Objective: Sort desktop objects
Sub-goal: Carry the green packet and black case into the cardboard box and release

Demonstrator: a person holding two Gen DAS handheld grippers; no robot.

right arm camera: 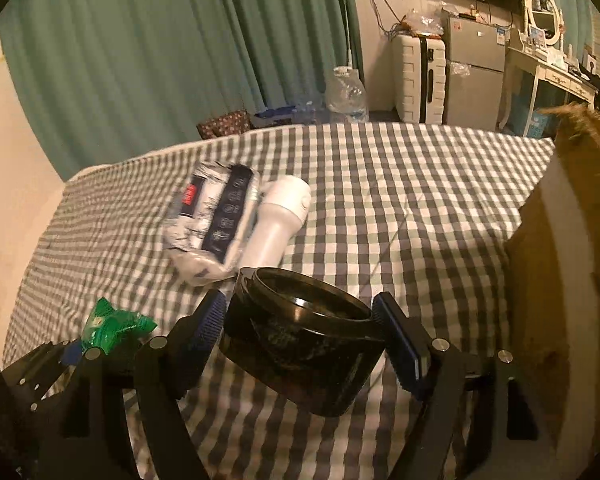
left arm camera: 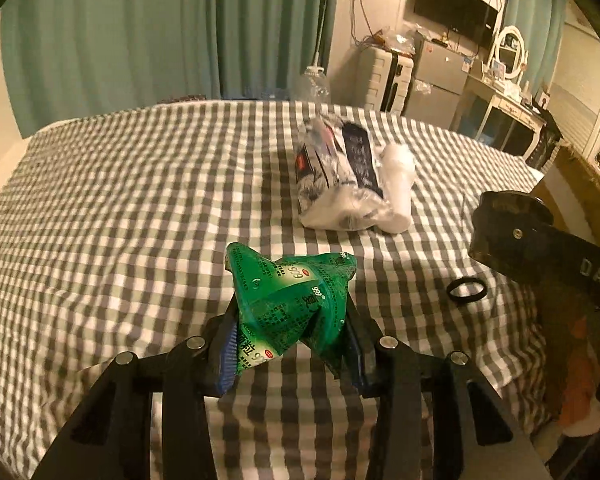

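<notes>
My left gripper (left arm camera: 290,316) is shut on a crumpled green sachet (left arm camera: 288,292) and holds it above the checked cloth (left arm camera: 120,208). The sachet also shows in the right wrist view (right arm camera: 114,326) at the lower left. My right gripper (right arm camera: 300,320) is shut on a dark open jar (right arm camera: 300,340), held tilted above the cloth; it shows in the left wrist view (left arm camera: 508,228) at the right. A tissue pack (left arm camera: 336,176) (right arm camera: 210,222) and a white bottle (left arm camera: 398,184) (right arm camera: 278,220) lie side by side mid-cloth. A black ring (left arm camera: 466,289) lies on the cloth.
A cardboard box (right arm camera: 556,272) stands at the right edge of the cloth, also in the left wrist view (left arm camera: 580,184). Beyond the far edge are a clear plastic jug (right arm camera: 346,94), a white suitcase (right arm camera: 418,78), a fridge and green curtains.
</notes>
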